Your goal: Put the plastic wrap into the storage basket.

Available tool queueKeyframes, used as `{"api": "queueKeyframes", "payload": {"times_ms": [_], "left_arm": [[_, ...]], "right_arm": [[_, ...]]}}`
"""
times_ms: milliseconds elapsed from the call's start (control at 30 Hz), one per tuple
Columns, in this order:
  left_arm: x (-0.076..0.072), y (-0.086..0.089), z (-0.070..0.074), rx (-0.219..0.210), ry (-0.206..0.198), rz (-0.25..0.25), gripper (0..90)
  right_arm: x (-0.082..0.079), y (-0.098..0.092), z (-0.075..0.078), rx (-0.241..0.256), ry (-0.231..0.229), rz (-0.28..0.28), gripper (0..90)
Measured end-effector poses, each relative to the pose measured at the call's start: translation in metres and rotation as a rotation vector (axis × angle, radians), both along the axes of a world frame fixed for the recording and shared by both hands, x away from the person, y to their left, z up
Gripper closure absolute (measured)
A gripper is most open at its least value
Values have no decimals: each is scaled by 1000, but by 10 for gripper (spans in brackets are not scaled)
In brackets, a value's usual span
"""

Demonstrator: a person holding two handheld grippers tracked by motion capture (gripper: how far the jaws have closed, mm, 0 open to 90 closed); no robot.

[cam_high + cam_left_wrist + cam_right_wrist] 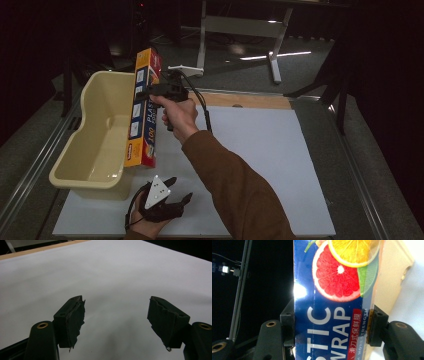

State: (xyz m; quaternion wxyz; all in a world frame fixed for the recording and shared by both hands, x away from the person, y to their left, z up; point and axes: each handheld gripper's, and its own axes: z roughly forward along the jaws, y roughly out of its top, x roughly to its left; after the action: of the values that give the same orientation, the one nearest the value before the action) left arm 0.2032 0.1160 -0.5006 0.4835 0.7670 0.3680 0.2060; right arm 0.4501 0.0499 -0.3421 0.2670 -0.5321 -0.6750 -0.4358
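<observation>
Jaws of the right gripper clamp the long plastic wrap box by its two narrow sides, holding it on end along the right wall of the cream plastic tub, its lower end near the tub's front corner. Near the tub's front right corner, the left gripper rests low on the white mat with its jaws spread wide around nothing. To the tub's right the mat lies bare out to its edges.
</observation>
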Motion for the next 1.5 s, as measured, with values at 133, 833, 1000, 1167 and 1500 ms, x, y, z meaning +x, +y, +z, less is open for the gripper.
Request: {"api": "queueKeyframes", "payload": {"times_ms": [133,833,1000,1167,1500], "left_arm": [[0,2,1,-5,-2,3,292],[-1,4,1,-17,-2,4,292],[-1,4,2,-12,-10,-1,292],[-2,5,2,-25,-9,6,292],[-2,6,2,-29,-10,8,292]], "right_arm": [[0,6,-3,23,27,-10,413],[-6,33,-4,67,58,-32,413],[-10,44,-8,70,67,-32,413],[-14,54,-12,53,57,-25,412],[-13,62,-25,15,56,-28,411]]}}
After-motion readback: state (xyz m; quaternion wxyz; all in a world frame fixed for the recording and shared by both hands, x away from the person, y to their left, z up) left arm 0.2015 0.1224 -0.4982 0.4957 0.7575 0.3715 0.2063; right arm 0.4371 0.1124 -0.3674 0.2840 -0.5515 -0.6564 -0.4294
